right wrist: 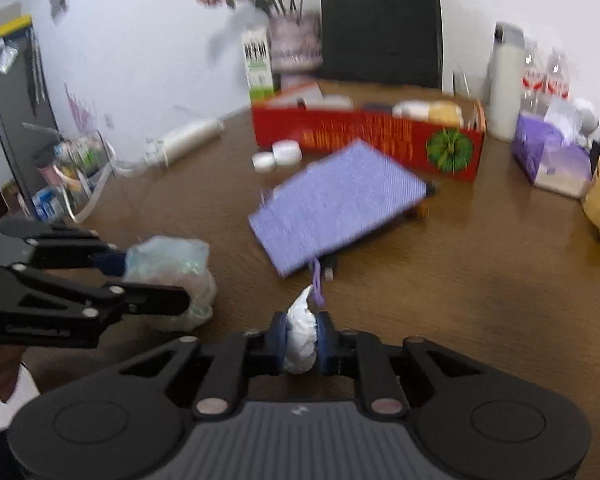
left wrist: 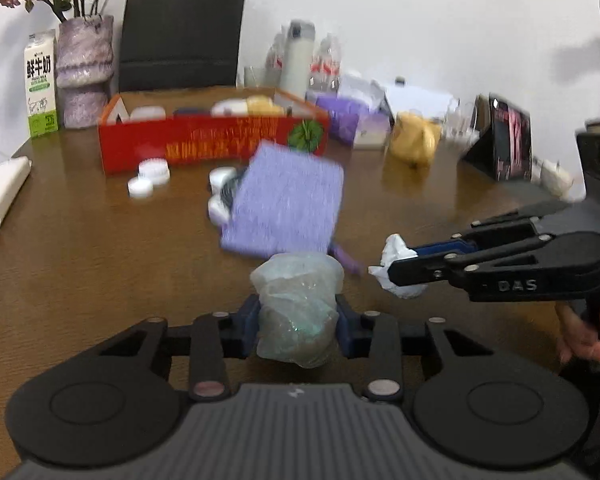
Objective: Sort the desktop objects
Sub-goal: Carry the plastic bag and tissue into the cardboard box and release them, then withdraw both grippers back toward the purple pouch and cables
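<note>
The left hand-held gripper (left wrist: 298,316) is clamped on a crumpled clear plastic bag (left wrist: 298,304), its blue pads pressing both sides, and holds it just on the near side of the purple notebook (left wrist: 286,204). The right hand-held gripper (right wrist: 302,334) is clamped on a white paper wad (right wrist: 300,340), also on the near side of the purple notebook, to the right of the bag and a little apart from it. The notebook lies tilted on the brown worktop (left wrist: 80,248), propped on things beneath its far edge. Beyond the notebook stands a red cardboard box (left wrist: 204,140) holding several items. Two white bottle caps (left wrist: 148,178) lie left of the notebook, near the box's front.
</note>
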`<state>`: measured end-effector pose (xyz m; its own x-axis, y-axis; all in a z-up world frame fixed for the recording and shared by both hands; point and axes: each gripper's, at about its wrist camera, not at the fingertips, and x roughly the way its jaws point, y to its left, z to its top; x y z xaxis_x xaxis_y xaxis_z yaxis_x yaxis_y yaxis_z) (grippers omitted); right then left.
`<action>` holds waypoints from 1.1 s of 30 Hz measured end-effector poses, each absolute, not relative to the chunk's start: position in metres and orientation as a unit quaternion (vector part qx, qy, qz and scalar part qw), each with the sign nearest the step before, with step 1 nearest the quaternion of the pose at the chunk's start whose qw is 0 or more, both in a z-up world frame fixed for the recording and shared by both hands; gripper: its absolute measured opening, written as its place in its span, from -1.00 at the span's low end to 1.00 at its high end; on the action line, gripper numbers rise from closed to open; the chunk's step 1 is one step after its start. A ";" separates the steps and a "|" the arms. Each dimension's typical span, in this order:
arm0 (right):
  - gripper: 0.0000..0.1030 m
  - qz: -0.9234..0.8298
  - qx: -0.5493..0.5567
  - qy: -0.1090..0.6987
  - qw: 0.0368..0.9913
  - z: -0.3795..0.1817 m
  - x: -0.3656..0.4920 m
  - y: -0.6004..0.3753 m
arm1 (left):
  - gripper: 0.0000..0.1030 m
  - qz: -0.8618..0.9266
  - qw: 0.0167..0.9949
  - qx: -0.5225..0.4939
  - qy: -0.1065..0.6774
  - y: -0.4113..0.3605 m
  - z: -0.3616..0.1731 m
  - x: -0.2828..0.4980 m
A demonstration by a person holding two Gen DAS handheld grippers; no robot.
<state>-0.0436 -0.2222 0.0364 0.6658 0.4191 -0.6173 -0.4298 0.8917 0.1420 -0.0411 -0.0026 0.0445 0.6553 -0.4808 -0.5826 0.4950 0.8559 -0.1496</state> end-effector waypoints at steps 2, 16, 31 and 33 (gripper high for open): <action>-0.72 0.226 0.008 0.302 0.926 0.058 -0.034 -0.229 | -0.26 -0.257 0.919 0.004 0.298 0.001 0.069 -0.021; -0.70 0.187 0.047 0.373 0.907 0.107 0.257 -0.169 | -0.25 -0.137 0.909 0.016 0.393 -0.007 0.106 0.288; 0.35 0.135 0.008 0.447 0.884 0.070 0.327 -0.154 | 0.46 -0.125 0.883 0.036 0.451 -0.002 0.098 0.331; 0.36 0.121 0.009 0.432 0.894 0.089 0.318 -0.163 | 0.53 -0.116 0.886 0.030 0.448 0.000 0.112 0.325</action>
